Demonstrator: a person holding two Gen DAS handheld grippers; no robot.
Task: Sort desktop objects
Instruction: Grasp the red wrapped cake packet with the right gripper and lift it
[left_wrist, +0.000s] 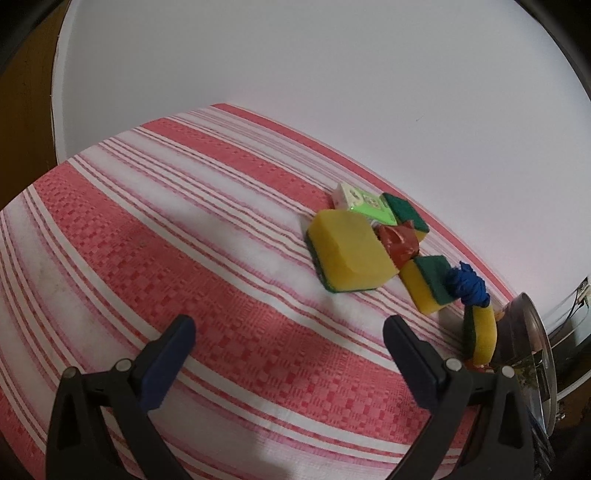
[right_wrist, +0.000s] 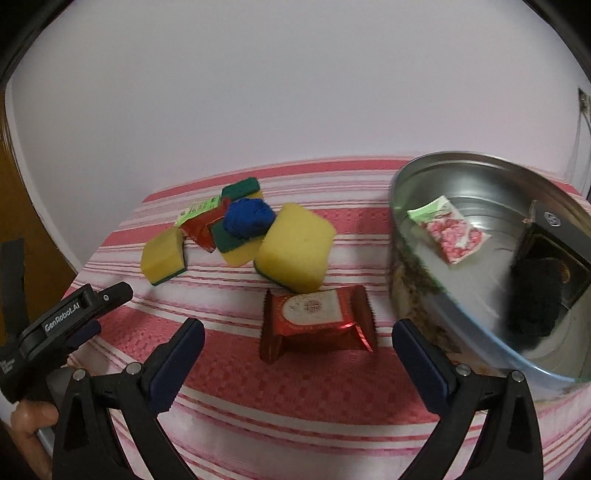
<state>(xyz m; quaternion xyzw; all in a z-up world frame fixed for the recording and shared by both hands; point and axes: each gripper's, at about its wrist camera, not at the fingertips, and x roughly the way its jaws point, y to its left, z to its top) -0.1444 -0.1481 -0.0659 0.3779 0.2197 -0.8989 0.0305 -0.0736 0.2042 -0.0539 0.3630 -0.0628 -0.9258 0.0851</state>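
Note:
My right gripper (right_wrist: 298, 332) is open just above the striped cloth. A red foil snack packet (right_wrist: 317, 319) lies right ahead, between its fingers. Behind it sit a large yellow sponge (right_wrist: 295, 247), a blue yarn ball (right_wrist: 249, 218) on a green-topped sponge (right_wrist: 236, 247), a small sponge (right_wrist: 164, 256), another red packet (right_wrist: 201, 227) and a green-white packet (right_wrist: 197, 210). My left gripper (left_wrist: 288, 328) is open and empty over bare cloth. The big yellow sponge (left_wrist: 351, 254) and blue ball (left_wrist: 469, 286) lie ahead to its right.
A round metal tin (right_wrist: 406, 206) stands at the right; it holds a pink packet (right_wrist: 452, 230), a dark box (right_wrist: 554, 236) and a black fuzzy item (right_wrist: 532, 299). The red-striped cloth (left_wrist: 147, 221) ends at a white wall. A hand (right_wrist: 29, 421) shows at lower left.

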